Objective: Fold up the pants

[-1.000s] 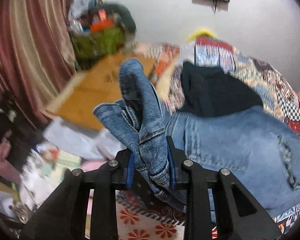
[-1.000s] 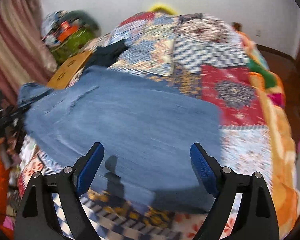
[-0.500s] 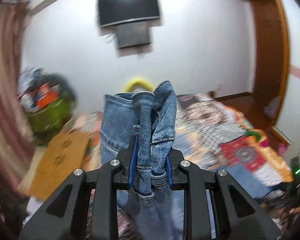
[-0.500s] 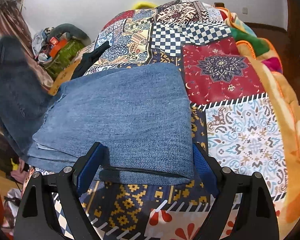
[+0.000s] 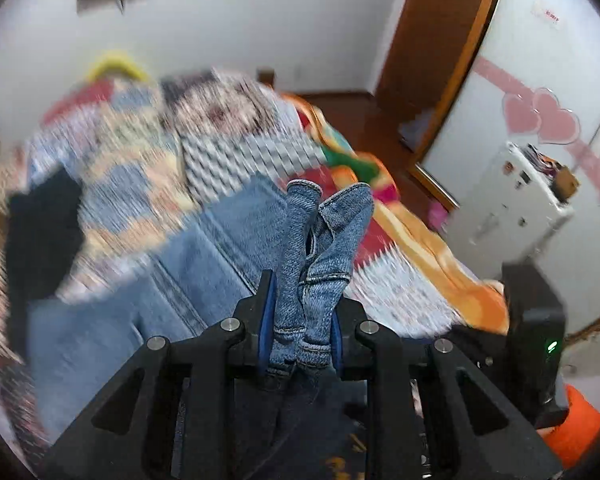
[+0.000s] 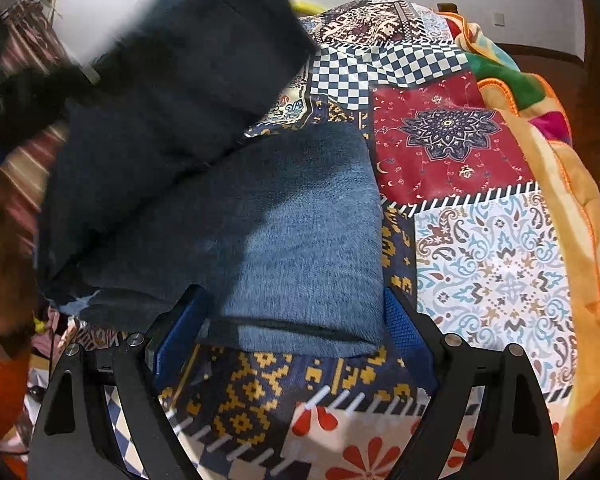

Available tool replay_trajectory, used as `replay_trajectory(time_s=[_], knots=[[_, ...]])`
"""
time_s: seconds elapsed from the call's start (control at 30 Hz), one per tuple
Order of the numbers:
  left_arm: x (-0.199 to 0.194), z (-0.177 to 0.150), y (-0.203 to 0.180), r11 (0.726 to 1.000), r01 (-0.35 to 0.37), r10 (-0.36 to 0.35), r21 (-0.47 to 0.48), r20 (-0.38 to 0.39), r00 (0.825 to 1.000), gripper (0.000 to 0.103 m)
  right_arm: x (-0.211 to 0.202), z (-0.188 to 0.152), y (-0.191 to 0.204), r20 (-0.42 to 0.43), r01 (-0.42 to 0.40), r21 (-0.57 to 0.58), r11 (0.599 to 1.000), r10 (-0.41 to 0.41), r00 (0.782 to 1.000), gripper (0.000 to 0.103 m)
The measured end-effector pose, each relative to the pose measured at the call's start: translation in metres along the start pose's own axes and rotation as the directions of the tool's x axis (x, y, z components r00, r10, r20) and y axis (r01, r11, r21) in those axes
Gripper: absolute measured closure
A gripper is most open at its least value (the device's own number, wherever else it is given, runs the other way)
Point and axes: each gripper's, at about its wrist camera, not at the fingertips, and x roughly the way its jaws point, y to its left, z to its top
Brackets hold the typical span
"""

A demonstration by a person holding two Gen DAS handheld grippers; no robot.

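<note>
The blue jeans (image 6: 300, 240) lie partly folded on the patchwork bedspread (image 6: 492, 272). My left gripper (image 5: 302, 320) is shut on a bunched end of the jeans (image 5: 320, 240) and holds it up over the bed. In the right wrist view that lifted part (image 6: 172, 92) hangs blurred and dark above the folded part. My right gripper (image 6: 292, 324) is open, its blue pads either side of the near edge of the folded denim, low over the bedspread.
A dark garment (image 5: 40, 232) lies on the bed's left. An orange blanket (image 5: 440, 248) edges the bed's right side. A white appliance (image 5: 512, 200) and a wooden door frame (image 5: 440, 60) stand right of the bed. A black device (image 5: 536, 340) is near right.
My left gripper has swung right and down, carrying the gripped jeans end over the folded part. My right gripper stays open at the near edge of the denim.
</note>
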Motion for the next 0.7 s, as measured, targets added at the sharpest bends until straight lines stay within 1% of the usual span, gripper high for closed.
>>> replay_trajectory(time_s=[0.07, 0.1, 0.17, 0.2, 0.23, 0.27, 0.3, 0.33, 0.4, 0.43, 0.47, 0.53, 0.6, 0.63, 0.7], knots=[[0.009, -0.007, -0.007, 1.000, 0.001, -0.001, 0.016, -0.031, 1.000, 0.080, -0.005, -0.002, 0.001, 0.005, 0.010, -0.016, 1.000, -0.010, 1.000, 0.017], [0.009, -0.009, -0.010, 1.000, -0.004, 0.005, 0.026, -0.041, 0.999, 0.079, -0.007, -0.003, 0.002, 0.006, 0.015, -0.023, 1.000, -0.015, 1.000, 0.017], [0.007, -0.010, -0.015, 0.998, -0.032, 0.035, 0.058, -0.057, 0.998, 0.072, -0.012, -0.005, 0.003, 0.010, 0.022, -0.031, 0.999, -0.022, 1.000, 0.017], [0.006, -0.009, -0.019, 0.997, -0.039, 0.044, 0.073, -0.071, 0.997, 0.057, -0.014, -0.006, 0.004, 0.012, 0.023, -0.032, 0.999, -0.023, 1.000, 0.017], [0.004, -0.008, -0.020, 0.996, -0.045, 0.051, 0.074, -0.083, 0.995, 0.034, -0.016, -0.007, 0.005, 0.014, 0.021, -0.031, 0.999, -0.021, 1.000, 0.017], [0.001, -0.007, -0.018, 0.997, -0.042, 0.047, 0.063, -0.074, 0.996, 0.025, -0.019, -0.008, 0.006, 0.015, 0.020, -0.030, 0.999, -0.020, 1.000, 0.017], [-0.008, -0.008, -0.014, 0.998, -0.036, 0.038, 0.044, -0.041, 0.998, 0.017, -0.020, -0.009, 0.007, 0.017, 0.020, -0.030, 0.999, -0.020, 1.000, 0.017], [-0.018, -0.007, -0.007, 0.999, -0.033, 0.033, 0.025, -0.006, 0.999, 0.014, -0.022, -0.011, 0.008, 0.021, 0.024, -0.032, 0.999, -0.023, 1.000, 0.017], [-0.037, -0.002, 0.004, 0.999, -0.043, 0.043, 0.008, 0.034, 0.998, 0.011, -0.027, -0.014, 0.010, 0.042, 0.043, -0.039, 0.998, -0.041, 0.998, 0.017], [-0.044, 0.001, 0.010, 0.998, -0.064, 0.064, 0.002, 0.054, 0.996, 0.008, -0.026, -0.013, 0.010, 0.046, 0.046, -0.041, 0.998, -0.044, 0.998, 0.017], [-0.050, 0.005, 0.019, 0.995, -0.102, 0.102, -0.004, 0.073, 0.992, 0.007, -0.027, -0.014, 0.011, 0.044, 0.041, -0.044, 0.998, -0.039, 0.998, 0.017], [-0.055, 0.014, 0.042, 0.981, -0.194, 0.195, -0.021, 0.091, 0.977, 0.006, -0.025, -0.011, 0.010, 0.037, 0.037, -0.047, 0.998, -0.035, 0.999, 0.017], [-0.053, 0.024, 0.069, 0.961, -0.274, 0.276, -0.041, 0.084, 0.957, 0.006, -0.024, -0.011, 0.013, 0.026, 0.023, -0.050, 0.998, -0.021, 0.999, 0.017], [-0.050, 0.029, 0.086, 0.945, -0.323, 0.326, -0.051, 0.071, 0.943, 0.006, -0.024, -0.011, 0.015, 0.020, 0.011, -0.049, 0.999, -0.010, 1.000, 0.017], [-0.043, 0.037, 0.117, 0.904, -0.424, 0.426, -0.051, 0.050, 0.903, 0.006, -0.022, -0.013, 0.020, 0.008, -0.003, -0.051, 0.999, 0.004, 1.000, 0.017]])
